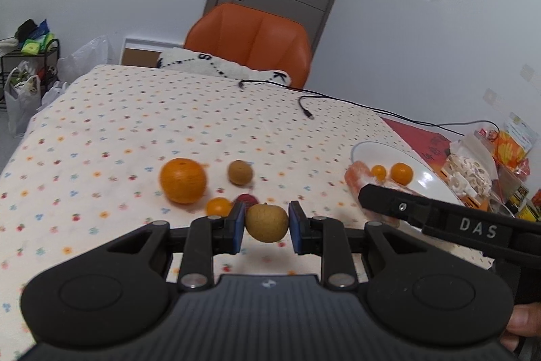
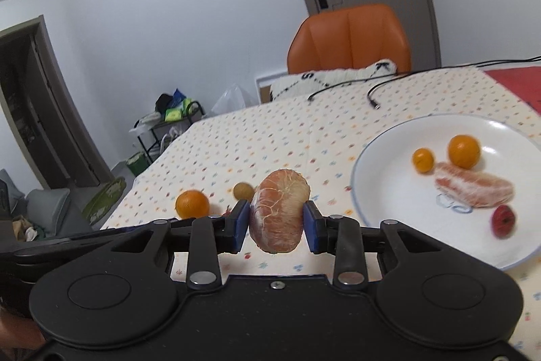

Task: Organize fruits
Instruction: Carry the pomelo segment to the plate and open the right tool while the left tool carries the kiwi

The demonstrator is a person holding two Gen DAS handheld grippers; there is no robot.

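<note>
Peeled pink citrus, a pomelo or grapefruit segment (image 2: 279,212), sits clamped broadside between the blue pads of the right gripper (image 2: 276,220), lifted clear of the tablecloth just left of the white plate (image 2: 389,215). A matching peeled segment (image 2: 473,188) already lies on that plate with two small oranges (image 2: 464,151) (image 2: 423,160) and a little red fruit (image 2: 503,220), so the plate looks like the collecting spot and this piece seems bound for it.

In the left wrist view, the left gripper (image 1: 266,223) is closed on a small brown pear-like fruit (image 1: 266,223), also raised off the cloth. Loose on the floral tablecloth (image 1: 118,131) beyond it wait a large orange (image 1: 183,180), a small orange (image 1: 219,206), a round brown fruit (image 1: 240,172) and a dark red one (image 1: 246,200) half hidden by the finger. Both fruits are pinched across their middles, probably so they cannot roll out in transit.
</note>
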